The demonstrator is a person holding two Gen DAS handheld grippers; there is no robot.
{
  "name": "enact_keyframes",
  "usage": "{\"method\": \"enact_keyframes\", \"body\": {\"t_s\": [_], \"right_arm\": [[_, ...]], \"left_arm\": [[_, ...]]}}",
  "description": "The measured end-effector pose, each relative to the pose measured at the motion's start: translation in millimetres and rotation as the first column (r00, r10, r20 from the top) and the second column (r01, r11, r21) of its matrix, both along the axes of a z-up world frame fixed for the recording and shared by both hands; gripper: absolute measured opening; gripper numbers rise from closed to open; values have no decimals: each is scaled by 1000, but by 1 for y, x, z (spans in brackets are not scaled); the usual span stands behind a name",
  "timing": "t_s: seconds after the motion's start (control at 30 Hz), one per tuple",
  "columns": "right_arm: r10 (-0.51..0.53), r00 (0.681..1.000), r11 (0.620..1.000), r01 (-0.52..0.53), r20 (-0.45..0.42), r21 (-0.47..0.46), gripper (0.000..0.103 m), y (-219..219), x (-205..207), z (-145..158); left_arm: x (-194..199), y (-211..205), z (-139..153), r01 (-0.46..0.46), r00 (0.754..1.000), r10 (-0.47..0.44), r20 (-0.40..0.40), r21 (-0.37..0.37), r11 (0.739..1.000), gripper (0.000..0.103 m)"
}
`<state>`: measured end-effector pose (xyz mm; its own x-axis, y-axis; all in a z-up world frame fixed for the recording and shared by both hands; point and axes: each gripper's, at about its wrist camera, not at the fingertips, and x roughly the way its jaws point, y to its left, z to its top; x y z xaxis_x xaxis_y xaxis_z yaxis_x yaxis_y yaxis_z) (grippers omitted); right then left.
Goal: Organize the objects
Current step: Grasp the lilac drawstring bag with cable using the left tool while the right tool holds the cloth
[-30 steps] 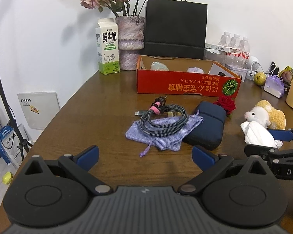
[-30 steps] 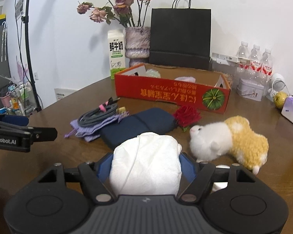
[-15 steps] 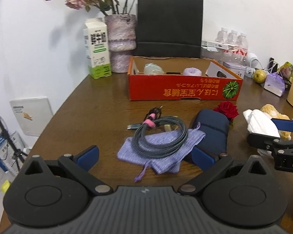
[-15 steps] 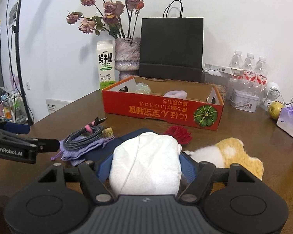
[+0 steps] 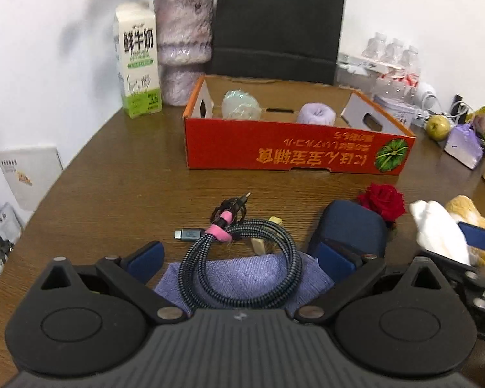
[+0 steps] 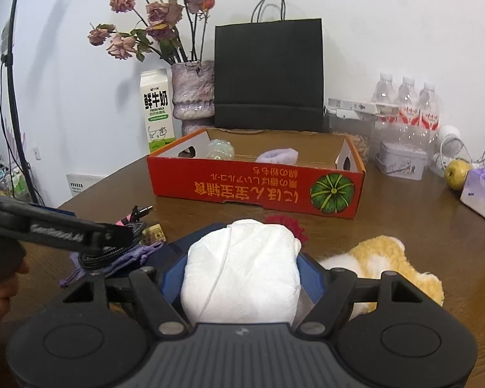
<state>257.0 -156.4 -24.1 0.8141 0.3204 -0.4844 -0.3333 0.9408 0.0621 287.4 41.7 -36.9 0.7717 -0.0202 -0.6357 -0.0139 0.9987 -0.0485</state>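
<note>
Clamping white bundle [image 6: 239, 268]: right gripper [image 6: 241, 274] | left gripper [image 5: 239, 258] wide, seemingly over cable [image 5: 239, 258]

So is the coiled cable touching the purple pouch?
Touching. The left wrist view shows the cable lying coiled directly on the purple pouch.

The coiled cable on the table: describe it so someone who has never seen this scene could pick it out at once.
Start at the red cardboard box on the brown table. In front of it lies a lilac cloth pouch, and the coiled cable rests on that. It is the only braided grey-black loop, cinched by a pink strap, beside a dark blue case.
</note>
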Motion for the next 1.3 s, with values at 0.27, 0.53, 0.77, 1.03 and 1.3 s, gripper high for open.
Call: {"method": "enact_keyframes", "body": {"t_s": [0.27, 0.53, 0.77, 1.03, 1.3], "right_arm": [[-10, 1000, 1000, 10, -7, 28, 73, -7, 1, -5], [-13, 1000, 999, 13, 1, 29, 73, -6, -1, -6], [-13, 1000, 1000, 13, 6, 25, 73, -6, -3, -6], [-16, 1000, 1000, 16, 13, 16, 73, -4, -3, -7], [-17, 1000, 1000, 17, 20, 22, 73, -5, -4, -6]], "left_arm": [[9, 6, -18, -39, 999, 39, 1, 17, 999, 103], [14, 20, -31, -63, 997, 61, -38, -53, 997, 103], [12, 18, -32, -63, 998, 62, -28, -40, 997, 101], [5, 12, -30, -62, 998, 62, -7, 15, 998, 89], [-12, 5, -19, -39, 997, 37, 61, 29, 999, 88]]}}
